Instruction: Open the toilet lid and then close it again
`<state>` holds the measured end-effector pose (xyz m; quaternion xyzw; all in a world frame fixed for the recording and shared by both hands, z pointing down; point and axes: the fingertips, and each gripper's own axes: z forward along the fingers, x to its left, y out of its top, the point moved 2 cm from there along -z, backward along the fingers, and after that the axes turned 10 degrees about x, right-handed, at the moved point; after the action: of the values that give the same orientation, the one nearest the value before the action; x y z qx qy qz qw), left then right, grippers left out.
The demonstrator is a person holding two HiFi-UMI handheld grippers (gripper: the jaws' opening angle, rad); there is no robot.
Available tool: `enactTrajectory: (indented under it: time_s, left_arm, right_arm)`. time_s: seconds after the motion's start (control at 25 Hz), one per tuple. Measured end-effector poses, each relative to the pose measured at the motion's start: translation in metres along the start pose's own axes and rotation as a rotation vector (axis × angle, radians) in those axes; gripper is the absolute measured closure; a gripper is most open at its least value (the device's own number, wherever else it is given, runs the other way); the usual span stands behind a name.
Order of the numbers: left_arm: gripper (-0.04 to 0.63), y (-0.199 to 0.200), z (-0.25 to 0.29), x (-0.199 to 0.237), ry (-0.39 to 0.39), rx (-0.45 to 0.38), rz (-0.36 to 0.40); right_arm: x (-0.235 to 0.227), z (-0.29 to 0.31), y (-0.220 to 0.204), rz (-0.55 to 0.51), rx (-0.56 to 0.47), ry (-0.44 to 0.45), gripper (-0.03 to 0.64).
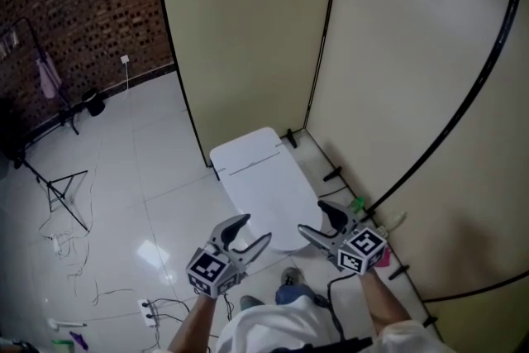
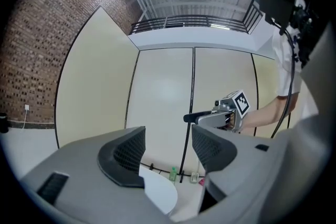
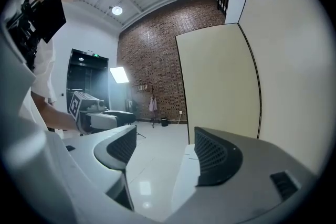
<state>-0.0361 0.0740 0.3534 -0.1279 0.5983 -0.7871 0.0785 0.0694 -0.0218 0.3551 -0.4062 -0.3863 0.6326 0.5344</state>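
The left gripper (image 1: 252, 231) hangs with its jaws spread and empty at about 6 o'clock from the flat white plastic toilet lid (image 1: 263, 178). The lid lies shut (hinge end toward 11 o'clock, front lip toward 5). The right gripper (image 1: 314, 219), also spread and empty, hovers at 4 o'clock and looks nearer that lip.

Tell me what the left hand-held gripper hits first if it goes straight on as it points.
Probably the beige partition panel, seen between the left hand-held gripper's open jaws. The right hand-held gripper sits nearer, just right of that line, and might be clipped first; depth is unclear.
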Motion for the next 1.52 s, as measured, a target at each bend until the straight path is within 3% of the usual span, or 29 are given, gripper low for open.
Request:
enactTrajectory:
  time_s: [0.28, 0.4, 0.68, 0.88, 1.08, 1.24, 1.36, 1.52]
  left_arm:
    - [0.328, -0.003, 0.003, 0.012, 0.057, 0.041, -0.006]
    - [0.326, 0.000, 0.001, 0.015, 0.085, -0.007, -0.019]
    - [0.327, 0.005, -0.015, 0.023, 0.232, -0.044, -0.063]
    - [0.326, 0.001, 0.009, 0.009, 0.373, -0.034, -0.115]
    - [0.327, 0.010, 0.071, -0.019, 0.533, -0.074, -0.174]
    - [0.327, 0.002, 0.107, -0.033, 0.630, -0.072, -0.263]
    - [0.327, -0.004, 0.121, -0.041, 0.673, -0.063, -0.283]
    - [0.327, -0.032, 0.130, -0.050, 0.704, -0.034, -0.304]
  right_arm:
    - [-0.006, 0.007, -0.003, -0.006, 0.028, 0.017, 0.262]
    - [-0.012, 0.012, -0.006, -0.029, 0.045, 0.039, 0.262]
    - [-0.034, 0.027, 0.004, -0.091, 0.068, 0.162, 0.262]
    - [-0.084, 0.013, 0.000, -0.129, 0.058, 0.284, 0.262]
    - [-0.155, -0.022, -0.021, -0.218, 0.142, 0.426, 0.262]
    - [-0.196, -0.032, -0.040, -0.271, 0.216, 0.526, 0.262]
    - [-0.214, -0.029, -0.060, -0.383, 0.255, 0.542, 0.262]
    - [-0.223, -0.016, -0.111, -0.708, 0.313, 0.504, 0.262]
